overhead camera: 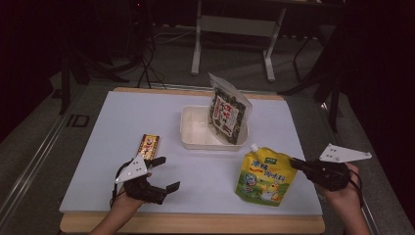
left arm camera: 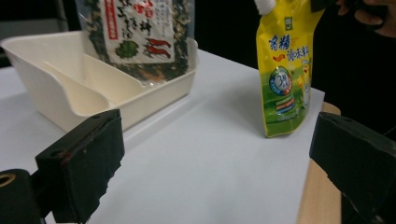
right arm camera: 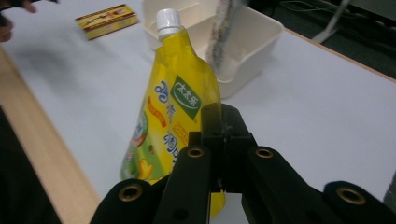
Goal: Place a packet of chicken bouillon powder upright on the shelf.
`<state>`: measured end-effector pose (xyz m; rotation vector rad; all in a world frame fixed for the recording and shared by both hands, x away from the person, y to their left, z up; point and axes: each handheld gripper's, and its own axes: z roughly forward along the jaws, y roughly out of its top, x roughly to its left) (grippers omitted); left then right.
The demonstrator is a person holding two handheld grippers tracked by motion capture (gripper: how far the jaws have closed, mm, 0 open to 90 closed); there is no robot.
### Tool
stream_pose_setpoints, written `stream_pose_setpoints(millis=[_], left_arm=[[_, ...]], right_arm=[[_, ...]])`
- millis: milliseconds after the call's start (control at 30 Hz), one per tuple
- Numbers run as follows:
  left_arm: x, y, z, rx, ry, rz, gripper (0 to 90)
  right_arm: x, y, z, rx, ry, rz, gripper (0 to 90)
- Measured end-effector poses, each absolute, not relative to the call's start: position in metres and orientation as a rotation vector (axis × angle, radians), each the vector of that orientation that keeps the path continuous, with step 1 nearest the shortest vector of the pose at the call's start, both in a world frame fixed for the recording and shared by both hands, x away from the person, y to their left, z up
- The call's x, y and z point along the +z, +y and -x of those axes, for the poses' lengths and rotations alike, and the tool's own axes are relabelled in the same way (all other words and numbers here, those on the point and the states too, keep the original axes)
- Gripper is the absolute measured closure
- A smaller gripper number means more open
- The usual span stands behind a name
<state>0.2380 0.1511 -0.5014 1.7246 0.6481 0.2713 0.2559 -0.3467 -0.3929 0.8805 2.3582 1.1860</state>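
A yellow spouted drink pouch point(overhead camera: 264, 176) with a white cap hangs upright at the front right of the white board. My right gripper point(overhead camera: 293, 163) is shut on its upper right edge; in the right gripper view the jaws point(right arm camera: 223, 122) meet on the side of the pouch point(right arm camera: 168, 107). At the front left, my left gripper point(overhead camera: 167, 173) stands open with nothing between its pads point(left arm camera: 84, 158). It faces the pouch point(left arm camera: 285, 70) across bare board.
A cream divided tray point(overhead camera: 193, 134) sits at the board's middle back, with a dark seaweed snack packet point(overhead camera: 228, 111) leaning in its right part. A small red-and-yellow box point(overhead camera: 149, 146) lies just beyond my left gripper. The wooden table edge point(overhead camera: 195, 223) runs along the front.
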Motion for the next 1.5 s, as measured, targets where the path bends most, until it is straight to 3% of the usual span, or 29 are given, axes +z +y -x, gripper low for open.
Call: stream_pose_setpoints(millis=[600, 833, 1233, 1500], left_arm=[[-0.479, 0.129, -0.236, 0.180, 0.566, -1.743, 3.8], [-0.471, 0.122, -0.244, 0.180, 0.562, -1.757, 11.2], [-0.459, 0.102, -0.256, 0.130, 0.527, -1.765, 15.7], [-0.447, 0.086, -0.260, 0.115, 0.482, -1.775, 35.1]], right_arm=[[-0.357, -0.315, -0.236, 1.236, 2.440, -0.608, 90.0], [-0.344, -0.302, -0.240, 1.292, 2.441, -0.574, 90.0], [-0.338, -0.269, -0.246, 1.370, 2.474, -0.489, 90.0], [-0.341, -0.249, -0.248, 1.379, 2.522, -0.442, 90.0]])
